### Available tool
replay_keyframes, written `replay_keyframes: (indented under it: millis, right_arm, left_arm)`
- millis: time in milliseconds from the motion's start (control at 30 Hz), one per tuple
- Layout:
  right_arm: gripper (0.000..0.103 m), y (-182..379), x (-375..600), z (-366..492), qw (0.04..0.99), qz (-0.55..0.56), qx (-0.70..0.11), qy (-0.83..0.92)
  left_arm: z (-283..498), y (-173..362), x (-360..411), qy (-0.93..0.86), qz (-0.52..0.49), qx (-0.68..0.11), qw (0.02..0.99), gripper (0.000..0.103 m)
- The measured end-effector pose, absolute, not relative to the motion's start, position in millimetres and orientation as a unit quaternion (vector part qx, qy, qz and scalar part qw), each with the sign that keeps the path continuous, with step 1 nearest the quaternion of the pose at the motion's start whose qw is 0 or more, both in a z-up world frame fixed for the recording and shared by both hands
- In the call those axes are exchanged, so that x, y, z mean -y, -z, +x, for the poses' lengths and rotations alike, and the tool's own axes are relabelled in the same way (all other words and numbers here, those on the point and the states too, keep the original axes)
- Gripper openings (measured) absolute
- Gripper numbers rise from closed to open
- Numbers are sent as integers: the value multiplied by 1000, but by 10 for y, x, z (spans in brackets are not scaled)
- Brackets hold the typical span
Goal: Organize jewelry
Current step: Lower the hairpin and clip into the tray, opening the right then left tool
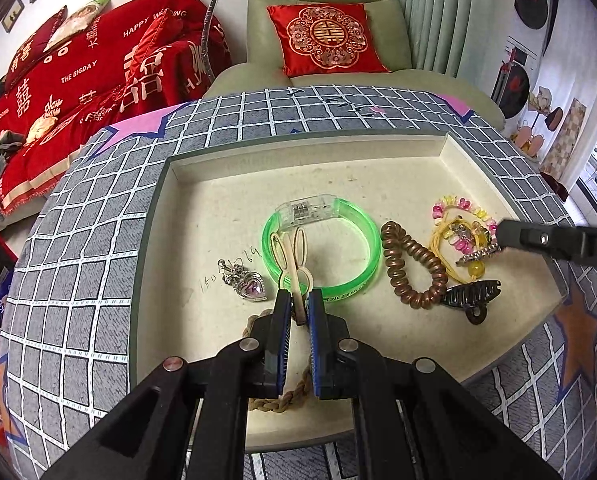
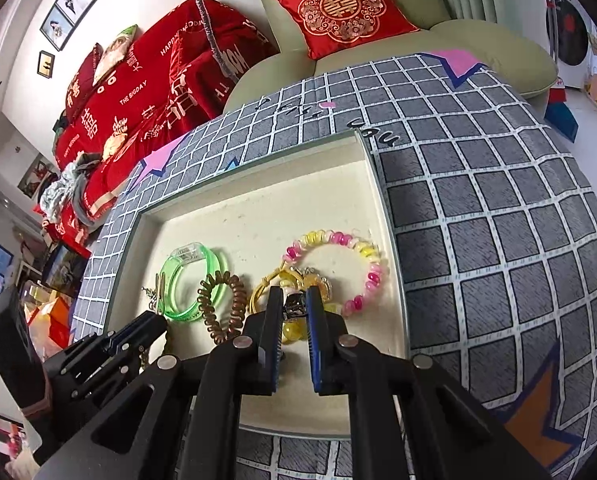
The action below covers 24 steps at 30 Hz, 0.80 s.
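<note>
One shallow cream tray (image 1: 202, 216) sits on a grey grid-patterned cloth (image 1: 78, 280) and holds all the jewelry, one of each kind. From the left: a silver heart pendant (image 1: 247, 280); a braided tan cord (image 1: 276, 398) at the near edge, mostly hidden under the left gripper (image 1: 299, 307); a beige rabbit-ear hair clip (image 1: 292, 258) lying across one green translucent bangle (image 1: 321, 250); a brown spiral hair tie (image 1: 412, 266); a black claw clip (image 1: 472, 296) just near of it; a yellow cord charm bracelet (image 1: 456, 248); and a pink-and-yellow bead bracelet (image 2: 338, 268) farthest right. The left gripper's jaws are clamped on the clip's near end. The right gripper (image 2: 294, 310) has its jaws pressed on a small rhinestone piece (image 2: 294, 305) over the yellow cord.
</note>
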State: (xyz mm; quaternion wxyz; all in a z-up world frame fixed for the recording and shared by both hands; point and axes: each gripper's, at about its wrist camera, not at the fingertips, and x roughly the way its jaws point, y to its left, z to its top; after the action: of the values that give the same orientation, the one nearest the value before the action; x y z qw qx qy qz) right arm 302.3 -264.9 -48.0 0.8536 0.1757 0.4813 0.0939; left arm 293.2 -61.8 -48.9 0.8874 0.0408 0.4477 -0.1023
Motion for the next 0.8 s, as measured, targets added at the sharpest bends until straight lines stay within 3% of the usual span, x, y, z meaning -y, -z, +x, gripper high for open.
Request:
replay_keyframes:
  millis: [200, 267, 300, 800]
  right_arm:
    - [20, 527, 2556, 2960, 849, 145, -500, -93]
    - [54, 533, 2545, 2948, 847, 147, -502, -97]
    - [60, 529, 2555, 2942, 848, 149, -499, -98]
    - [62, 286, 2662, 2831, 867, 166, -463, -81]
  left_arm:
    - [2913, 464, 617, 100, 46, -447, 888, 19]
    - [2901, 444, 630, 99, 51, -445, 888, 19]
    - [2895, 432, 633, 98, 52, -444, 889, 19]
    - [2904, 253, 621, 83, 48, -422, 901, 19]
